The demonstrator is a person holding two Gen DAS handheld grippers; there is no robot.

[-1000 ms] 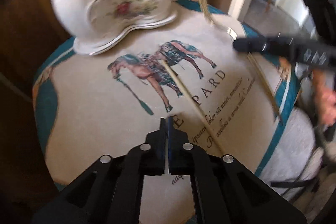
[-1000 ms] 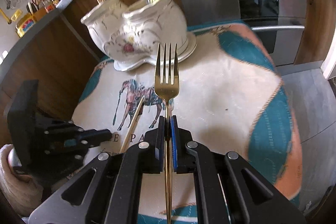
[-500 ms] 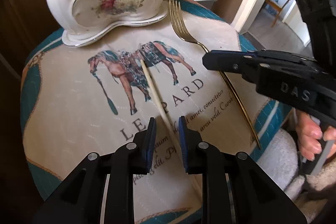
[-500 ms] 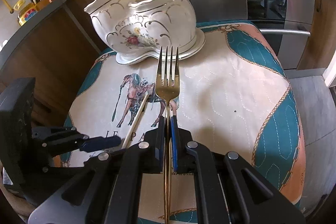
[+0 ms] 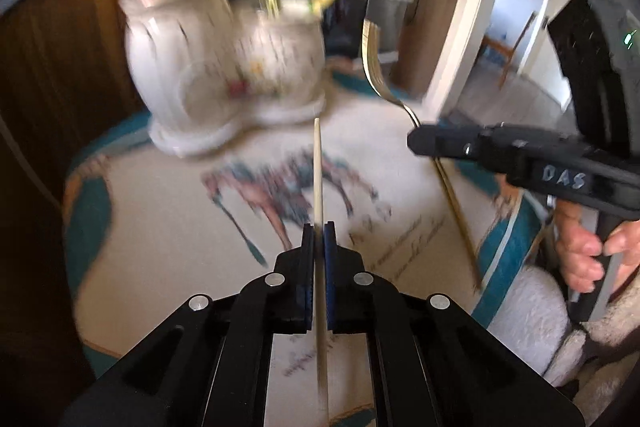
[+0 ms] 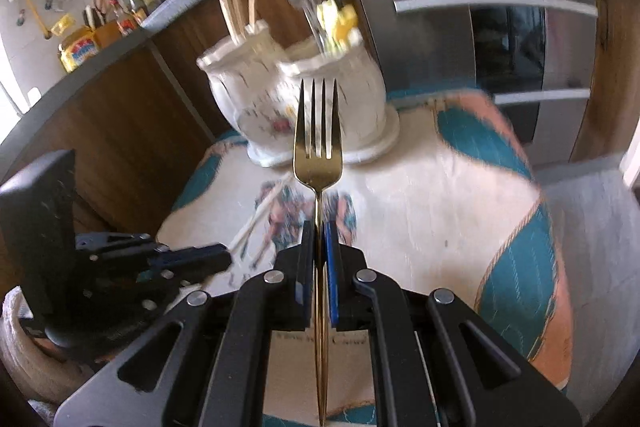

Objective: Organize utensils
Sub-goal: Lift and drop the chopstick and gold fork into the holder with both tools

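My left gripper [image 5: 318,233] is shut on a wooden chopstick [image 5: 317,171] that points at the white two-part ceramic holder [image 5: 224,83], lifted off the mat. My right gripper [image 6: 319,229] is shut on a gold fork [image 6: 318,147], tines up and forward, in front of the holder [image 6: 296,107]. In the left wrist view the right gripper [image 5: 416,141] and fork [image 5: 374,67] sit at the right. The holder's left cup has wooden sticks [image 6: 238,9], its right cup cutlery with yellow handles [image 6: 336,19]. The left gripper [image 6: 224,259] shows at lower left in the right wrist view.
A round table carries a cream and teal mat [image 6: 440,203] with a horse print [image 5: 280,187]. A dark wood cabinet [image 6: 120,115] stands behind on the left, a steel oven [image 6: 480,27] behind on the right. Bottles [image 6: 120,11] line the counter.
My left gripper has closed on the chopstick and lifted it off the mat. Both grippers have risen and tilted up toward the holder; the fork stays gripped.
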